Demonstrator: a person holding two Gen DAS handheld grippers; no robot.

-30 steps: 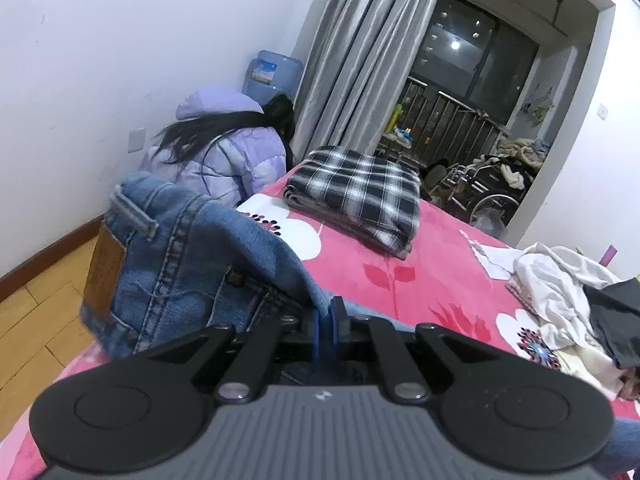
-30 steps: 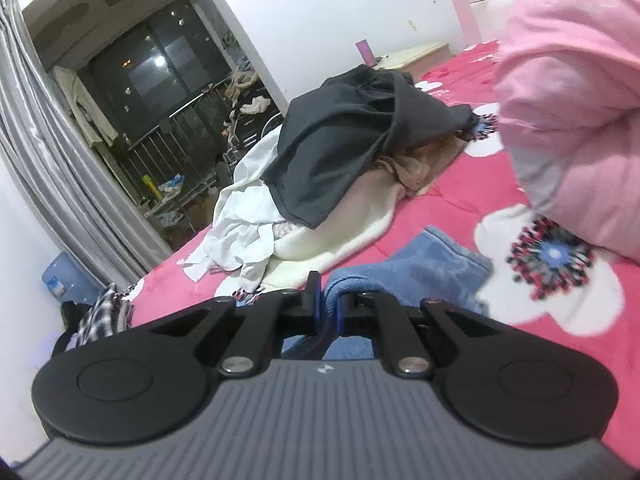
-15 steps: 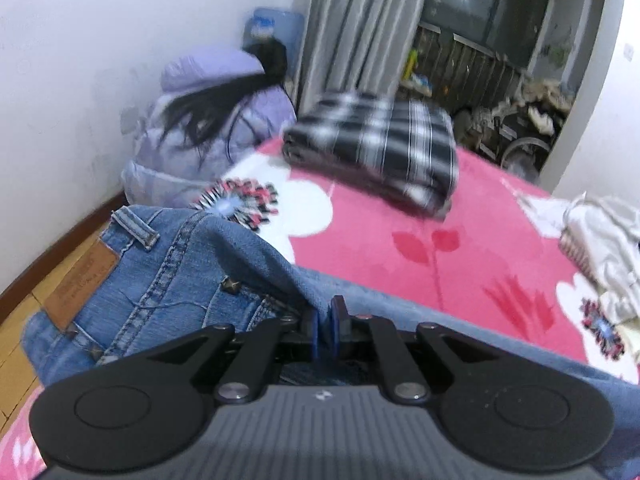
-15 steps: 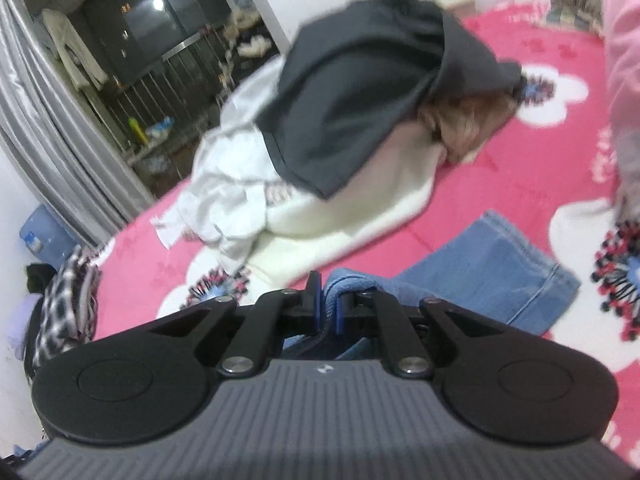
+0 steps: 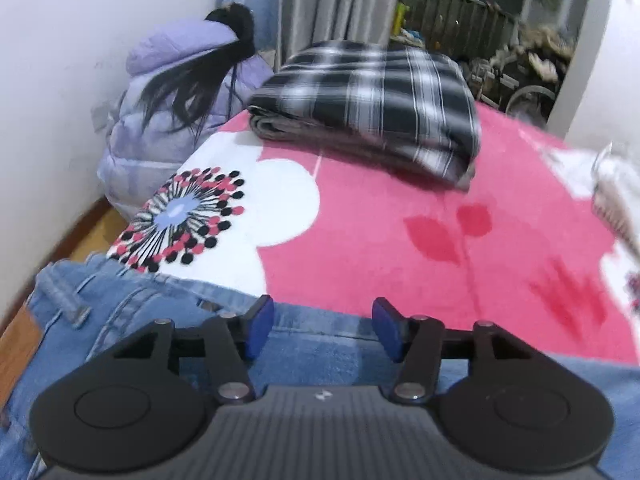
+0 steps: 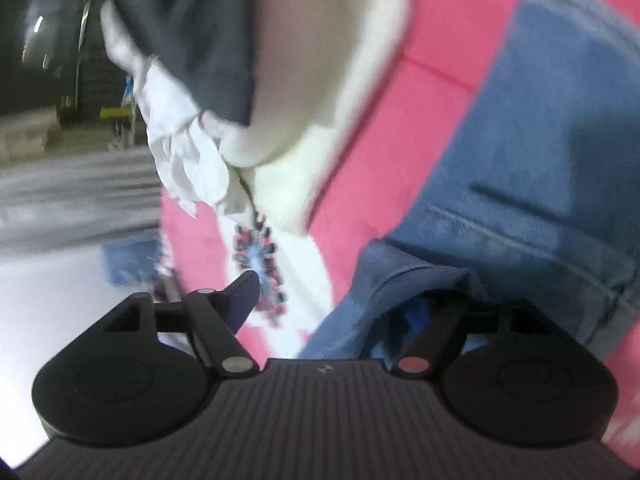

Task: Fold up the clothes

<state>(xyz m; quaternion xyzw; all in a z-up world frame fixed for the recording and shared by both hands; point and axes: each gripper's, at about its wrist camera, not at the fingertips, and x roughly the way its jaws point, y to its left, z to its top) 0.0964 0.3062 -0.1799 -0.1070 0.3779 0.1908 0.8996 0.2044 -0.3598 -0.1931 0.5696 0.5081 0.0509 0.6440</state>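
Blue jeans (image 5: 120,320) lie flat on the pink flowered bedspread (image 5: 400,260), waistband at the left edge of the left wrist view. My left gripper (image 5: 323,328) hovers just over the denim, its jaws opening, and the blue pads (image 5: 260,326) press on nothing. The right wrist view is blurred and rolled. In it the jeans' leg (image 6: 540,160) runs up the right side. My right gripper (image 6: 340,308) is also opening. A loose denim fold drapes over its right finger, and the left finger stands free over the bedspread (image 6: 380,128).
A folded black-and-white plaid shirt (image 5: 368,92) lies further up the bed. A person in a purple puffer jacket (image 5: 168,100) crouches by the wall on the left. A pile of cream (image 6: 320,80), white (image 6: 180,140) and dark (image 6: 192,20) clothes lies beyond the right gripper.
Both grippers were shut on the jeans and have opened, letting go. Both sank toward the bed, and the jeans now lie flat. The right view has rolled strongly.
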